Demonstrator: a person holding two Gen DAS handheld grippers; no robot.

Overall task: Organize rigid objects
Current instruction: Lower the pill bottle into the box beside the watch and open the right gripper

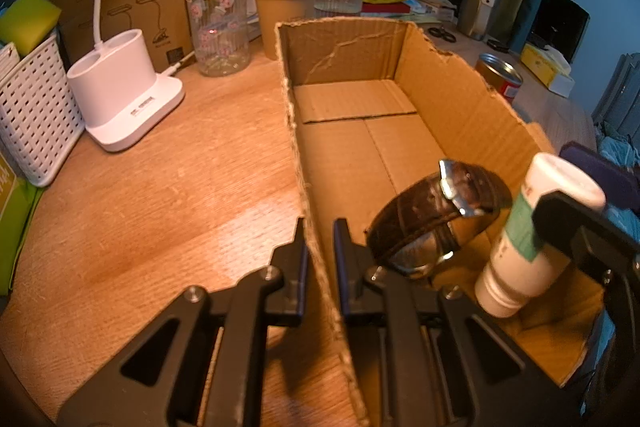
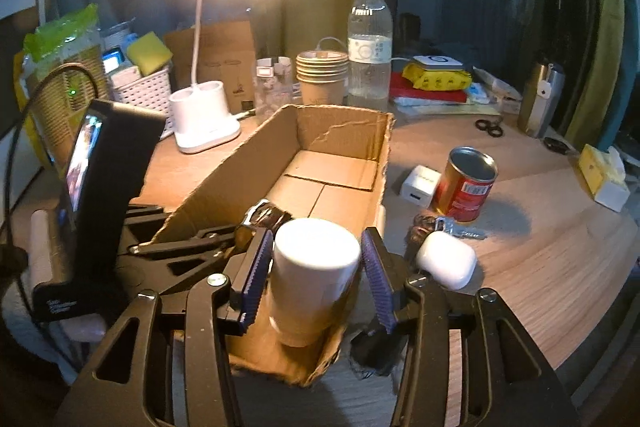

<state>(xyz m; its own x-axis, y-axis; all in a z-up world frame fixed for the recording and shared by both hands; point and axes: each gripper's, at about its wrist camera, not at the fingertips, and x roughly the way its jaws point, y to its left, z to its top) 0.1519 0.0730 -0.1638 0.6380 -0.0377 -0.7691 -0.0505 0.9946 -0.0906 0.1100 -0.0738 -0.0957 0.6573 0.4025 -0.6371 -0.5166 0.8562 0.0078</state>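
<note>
— Two grippers in play, and we've got the left gripper [image 1: 320, 267] straddling the near left wall of the cardboard box [image 1: 460, 99], its fingers narrow, one each side of that wall and pinching it.

— Over on the right, we see the right gripper [image 2: 318, 277] with the white tube [image 2: 316, 267] sitting between its purple pads [image 2: 376, 279]. There's a sliver of gap on either side, so we can't tell whether it is truly clamped.

— Which way does the tube point?

— Its long axis is tilted: from the left wrist view the flat white cap end is up and away, the other end down at the box's near corner floor.

— And beside it?

— We've got a brown leather watch [image 1: 436, 215] lying inside the box, just left of the tube. Outside, on the wooden table [image 2: 540, 247], stand a red can [image 2: 466, 185], a white earbud case [image 2: 446, 261] and some keys [image 2: 460, 227].
</note>
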